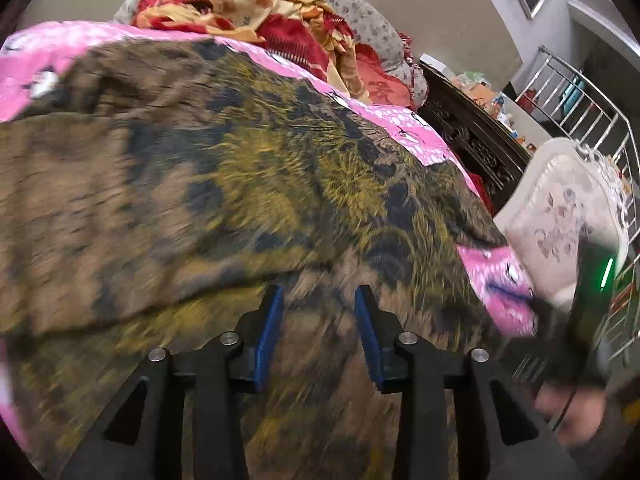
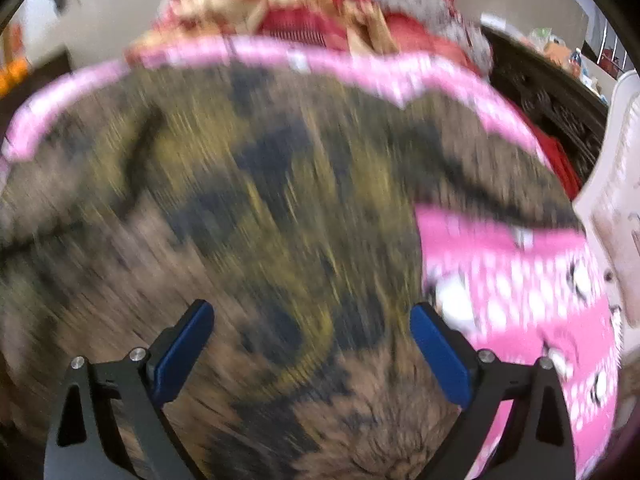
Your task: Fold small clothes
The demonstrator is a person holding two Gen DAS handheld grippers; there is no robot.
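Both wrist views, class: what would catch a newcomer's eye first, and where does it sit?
The brown, yellow and black patterned cloth fills most of both views, spread over a bright pink printed sheet that shows along its far edge and at the right. Behind them is a heap of red and orange fabric. In the foreground the left claw and right claw hang open over the cloth, blue pads apart.

The garment [image 1: 224, 184] is brown, mottled with mustard-yellow streaks and dark navy blotches. Under it the bedsheet [image 2: 516, 292] is bright pink with white dots. At the bed's far edge sits a red, orange and cream blanket [image 1: 248, 4]. Both grippers have blue pads [image 1: 270, 332].
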